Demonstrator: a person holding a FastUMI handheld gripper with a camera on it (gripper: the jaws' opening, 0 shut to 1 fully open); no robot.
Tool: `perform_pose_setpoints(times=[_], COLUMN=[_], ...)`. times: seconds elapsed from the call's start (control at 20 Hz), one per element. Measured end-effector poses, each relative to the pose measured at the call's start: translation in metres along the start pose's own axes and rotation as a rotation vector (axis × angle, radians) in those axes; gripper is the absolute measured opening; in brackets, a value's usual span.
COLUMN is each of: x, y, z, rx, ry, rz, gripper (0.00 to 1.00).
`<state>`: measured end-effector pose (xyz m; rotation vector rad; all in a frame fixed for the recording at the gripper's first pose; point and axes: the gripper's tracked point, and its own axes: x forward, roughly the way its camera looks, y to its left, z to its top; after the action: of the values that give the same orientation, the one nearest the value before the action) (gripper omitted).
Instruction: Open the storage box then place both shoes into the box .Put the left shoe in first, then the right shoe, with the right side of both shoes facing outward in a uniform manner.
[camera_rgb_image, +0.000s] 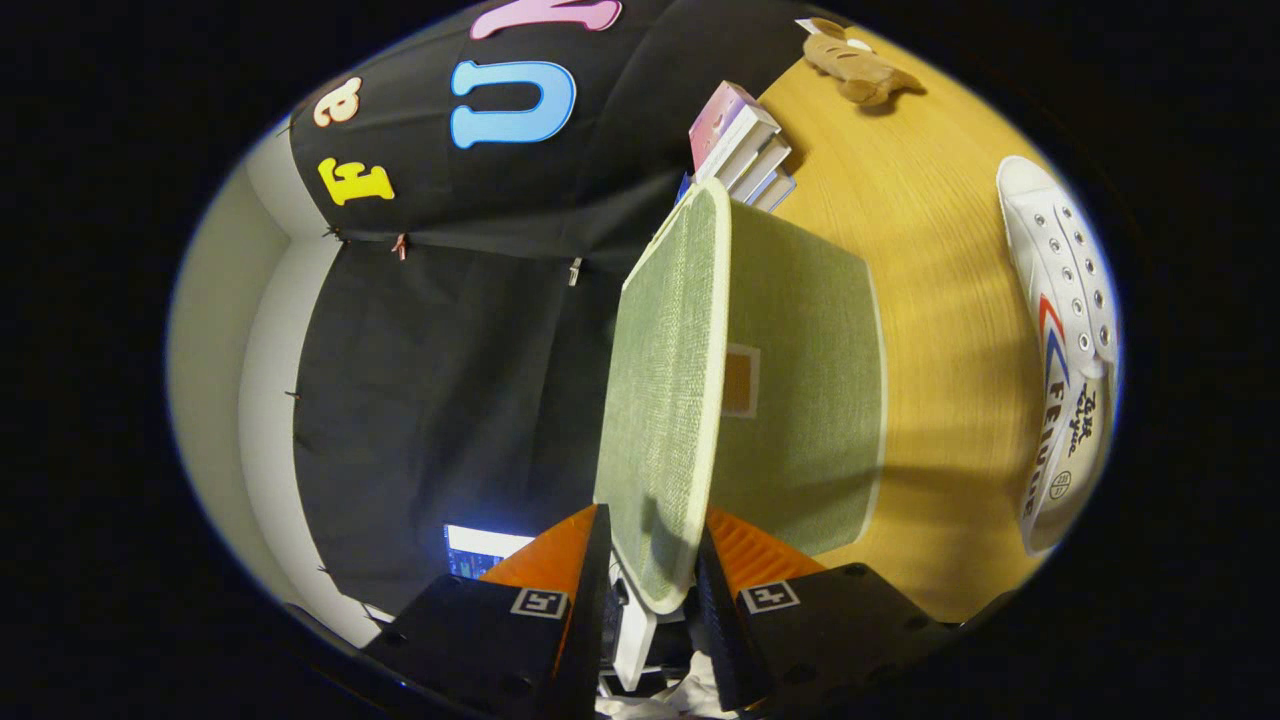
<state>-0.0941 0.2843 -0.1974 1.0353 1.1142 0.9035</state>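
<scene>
Item, lid: I am gripping its near edge in the tongs, fingers pressed on either face, its long axis running straight ahead of them. Item, box: lying just right of the lifted lid. Item, shoe: resting further right on the worktop, well apart.

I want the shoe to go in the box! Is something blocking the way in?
Yes: the green fabric lid the gripper grips stands between the white sneaker on the wooden table and the green box.
</scene>
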Motion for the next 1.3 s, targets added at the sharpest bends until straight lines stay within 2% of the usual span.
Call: perform_pose_setpoints(times=[0.1, 0.15, 0.3, 0.55, 0.85, 1.05, 1.3], x=[-0.001, -0.001, 0.003, 0.005, 0.021, 0.052, 0.111], y=[-0.009, -0.004, 0.002, 0.028, 0.113, 0.164, 0.202], z=[0.009, 0.006, 0.003, -0.003, 0.015, 0.015, 0.004], rx=[-0.004, 0.006, -0.017, 0.011, -0.091, -0.155, -0.187], ry=[-0.046, -0.044, -0.018, 0.04, 0.046, 0.071, 0.096], rz=[-0.062, -0.047, -0.054, -0.076, -0.031, -0.006, 0.01], gripper=[0.25, 0.13, 0.05, 0.05, 0.06, 0.06, 0.06])
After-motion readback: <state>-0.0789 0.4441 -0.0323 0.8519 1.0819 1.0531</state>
